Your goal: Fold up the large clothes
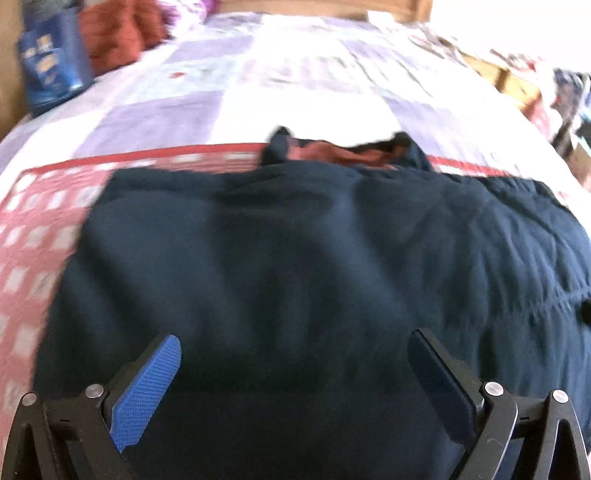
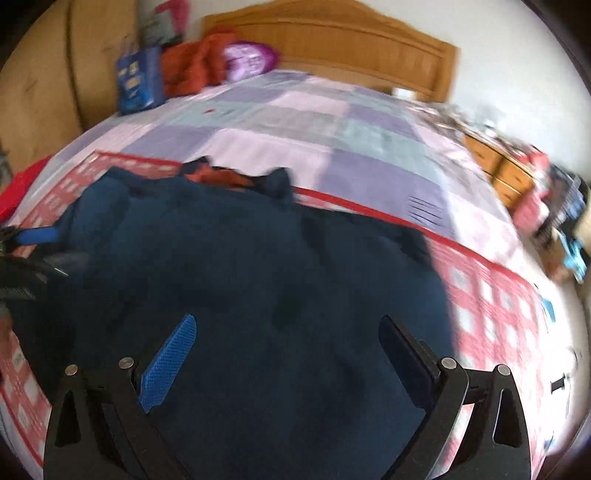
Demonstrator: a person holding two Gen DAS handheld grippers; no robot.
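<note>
At the far left of the bed (image 2: 369, 122), by the headboard (image 2: 332, 33), a blue bag (image 2: 138, 79) stands beside a heap of rust-red cloth (image 2: 192, 68), with a purple cushion (image 2: 249, 61) just right of that. One large garment (image 1: 295, 258), dark navy with a rust-orange lining showing at its collar (image 1: 340, 151), lies spread flat on the red-and-white checked cover (image 1: 33, 240) at the near end of the bed.

The left tool (image 1: 295, 354) hangs over the near part of the garment, which lies straight ahead of it and fills the space between its two fingers. Its fingers stand wide apart, with nothing pinched; whether the tips touch the cloth cannot be told through the blur. In the right wrist view this same tool shows at the left edge, its blue pad (image 2: 37, 234) near the garment's left side.

The right tool (image 2: 288, 332) is over the garment's near right part, the cloth lying ahead of it and below. Its two fingers are also spread wide and grip nothing. To the right of the bed stands one wooden drawer unit (image 2: 498, 173) with clutter around it, too blurred to name.
</note>
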